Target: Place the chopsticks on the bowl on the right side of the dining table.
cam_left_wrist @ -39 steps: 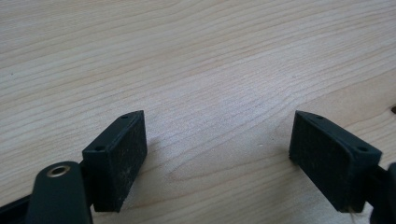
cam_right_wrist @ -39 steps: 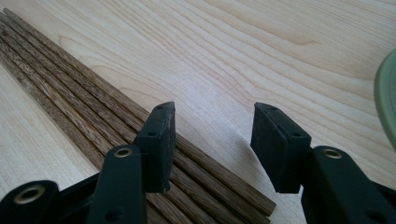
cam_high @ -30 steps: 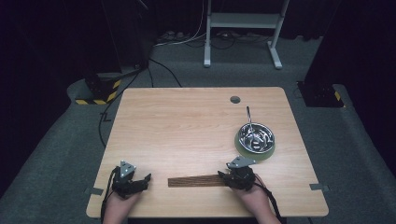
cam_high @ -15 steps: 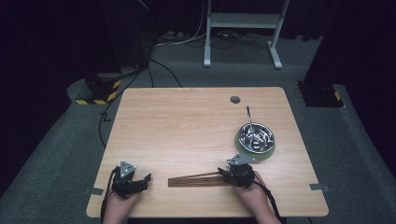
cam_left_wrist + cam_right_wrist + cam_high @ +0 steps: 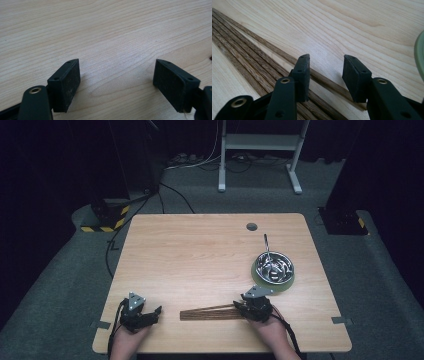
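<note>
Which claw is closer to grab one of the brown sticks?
The right claw. Its open jaws sit right over one end of the brown sticks, with one stick between them. The left claw is open too, over bare table, apart from the sticks' other end.

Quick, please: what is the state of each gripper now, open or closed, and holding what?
Left gripper: open, holding nothing, over bare table.
Right gripper: open, fingers astride one wooden stick, not clamped on it.
</note>
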`<action>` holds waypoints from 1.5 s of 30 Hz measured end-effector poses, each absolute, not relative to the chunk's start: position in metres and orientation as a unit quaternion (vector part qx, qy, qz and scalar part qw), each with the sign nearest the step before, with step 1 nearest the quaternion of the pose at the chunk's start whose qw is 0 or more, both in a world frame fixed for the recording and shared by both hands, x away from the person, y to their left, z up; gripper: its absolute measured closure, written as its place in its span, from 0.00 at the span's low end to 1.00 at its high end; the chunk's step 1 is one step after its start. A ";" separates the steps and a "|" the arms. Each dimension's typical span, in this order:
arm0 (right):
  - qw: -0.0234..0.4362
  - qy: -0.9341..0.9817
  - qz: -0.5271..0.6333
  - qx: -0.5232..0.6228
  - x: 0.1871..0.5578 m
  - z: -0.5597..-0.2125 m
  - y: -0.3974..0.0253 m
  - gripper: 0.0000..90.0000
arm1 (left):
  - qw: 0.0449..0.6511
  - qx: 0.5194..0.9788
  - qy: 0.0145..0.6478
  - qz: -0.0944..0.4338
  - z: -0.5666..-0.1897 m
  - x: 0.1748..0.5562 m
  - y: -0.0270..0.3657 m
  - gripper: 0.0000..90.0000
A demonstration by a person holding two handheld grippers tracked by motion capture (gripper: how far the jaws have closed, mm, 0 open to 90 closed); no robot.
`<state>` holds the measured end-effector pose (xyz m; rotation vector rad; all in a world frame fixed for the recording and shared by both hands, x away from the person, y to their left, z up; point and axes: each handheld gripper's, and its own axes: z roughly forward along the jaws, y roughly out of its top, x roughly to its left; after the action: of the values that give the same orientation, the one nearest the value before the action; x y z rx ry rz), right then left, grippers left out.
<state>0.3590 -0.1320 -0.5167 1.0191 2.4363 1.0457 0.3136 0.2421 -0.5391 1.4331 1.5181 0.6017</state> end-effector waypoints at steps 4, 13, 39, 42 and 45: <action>0.153 0.847 0.357 0.362 0.361 -0.519 -0.132 0.63 | 0.468 0.584 0.616 0.245 -0.539 0.314 0.242 0.25; 0.155 0.847 0.351 0.367 0.362 -0.519 -0.134 0.65 | 0.466 0.586 0.616 0.245 -0.539 0.313 0.242 0.25; 0.175 0.836 0.337 0.396 0.378 -0.517 -0.145 0.73 | 0.462 0.593 0.612 0.246 -0.539 0.312 0.243 0.26; 0.173 0.836 0.337 0.397 0.381 -0.517 -0.145 0.75 | 0.466 0.587 0.614 0.246 -0.539 0.313 0.242 0.26; 0.166 0.842 0.327 0.395 0.385 -0.515 -0.143 0.76 | 0.467 0.587 0.615 0.246 -0.539 0.313 0.241 0.27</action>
<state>0.3849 -0.1430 -0.5147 1.1243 2.3986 0.9326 0.3134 0.2412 -0.5388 1.4394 1.5084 0.6032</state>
